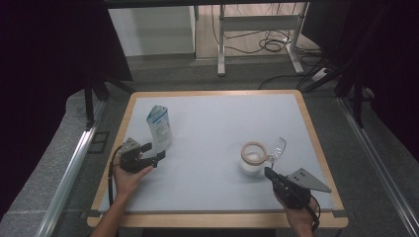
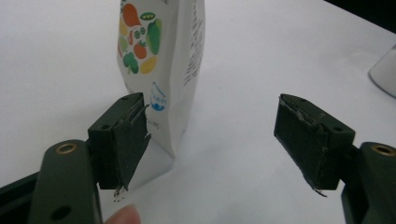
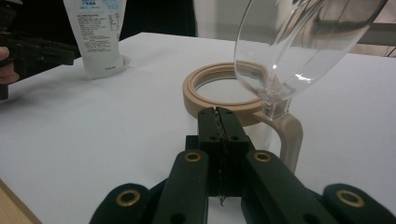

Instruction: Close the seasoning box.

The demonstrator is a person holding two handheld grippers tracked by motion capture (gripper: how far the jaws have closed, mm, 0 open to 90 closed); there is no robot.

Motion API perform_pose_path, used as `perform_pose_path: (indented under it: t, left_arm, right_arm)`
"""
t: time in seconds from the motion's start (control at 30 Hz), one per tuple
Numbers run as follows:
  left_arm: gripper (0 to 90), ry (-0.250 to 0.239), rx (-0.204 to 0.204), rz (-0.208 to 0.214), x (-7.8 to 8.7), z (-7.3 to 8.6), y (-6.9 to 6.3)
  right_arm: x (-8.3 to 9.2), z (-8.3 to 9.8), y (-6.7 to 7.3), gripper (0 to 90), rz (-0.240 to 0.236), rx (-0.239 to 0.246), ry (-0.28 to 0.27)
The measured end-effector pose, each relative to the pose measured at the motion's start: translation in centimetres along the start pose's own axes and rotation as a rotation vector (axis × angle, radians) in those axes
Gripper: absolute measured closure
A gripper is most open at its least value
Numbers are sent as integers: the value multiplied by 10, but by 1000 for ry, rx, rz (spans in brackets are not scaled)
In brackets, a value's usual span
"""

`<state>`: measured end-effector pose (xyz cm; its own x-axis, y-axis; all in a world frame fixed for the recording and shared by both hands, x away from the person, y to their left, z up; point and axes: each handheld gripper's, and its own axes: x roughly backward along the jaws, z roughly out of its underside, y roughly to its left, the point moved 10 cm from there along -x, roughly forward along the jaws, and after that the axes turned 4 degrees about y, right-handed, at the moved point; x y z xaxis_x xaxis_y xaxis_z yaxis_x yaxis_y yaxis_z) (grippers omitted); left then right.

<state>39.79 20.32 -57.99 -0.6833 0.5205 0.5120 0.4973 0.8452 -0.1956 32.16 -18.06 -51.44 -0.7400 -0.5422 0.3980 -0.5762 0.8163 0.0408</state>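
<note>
A: Where did the pouch (image 1: 159,127) stand relative to the left tool (image 1: 159,152)?

B: Upright at the surface's (image 1: 212,138) left side, just beyond the tool's tips. In the left gripper view the pouch (image 2: 159,65) stood past the left jaw, near it but apart, and the jaws gaped wide with nothing between them.

A: And the right tool (image 1: 267,171)?

B: Its jaws were pressed together on nothing (the right gripper view showed the two pads meeting flat). The jar (image 1: 253,159), with its tan rim and open clear lid (image 1: 277,147), sat just ahead of the tips. In that view the tan rim (image 3: 219,88) lay right beyond the closed pads and the lid (image 3: 299,42) tilted up to the right; whether the tips touched the rim I couldn't tell.

A: The surface?

B: Pale, with a wooden edge, at the near-right side of which the jar sat. Beyond it were a grey floor, a desk frame (image 1: 257,29) and loose cables (image 1: 272,44).
</note>
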Motion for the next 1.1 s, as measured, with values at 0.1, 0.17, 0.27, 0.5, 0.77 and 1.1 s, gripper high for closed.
perform_pose_path:
  t: [0.1,0.17,0.27,0.5,0.77,1.1]
  left_arm:
    - [257,0,3,-5,2,2,1]
    - [256,3,10,-1,4,5,2]
    - [257,1,11,-4,7,8,2]
    - [252,17,-5,-10,9,14,-1]
    - [256,21,-26,9,11,18,-12]
    - [258,37,-82,34,12,24,-30]
  right_arm:
    - [2,0,-3,899,6,1,-1]
    - [5,0,-6,899,15,0,-2]
    - [9,-2,-15,900,36,-12,-9]
    - [13,-9,-40,900,94,-46,-27]
    - [5,-22,-59,900,127,-56,-39]
    - [-5,-36,-52,900,118,-33,-47]
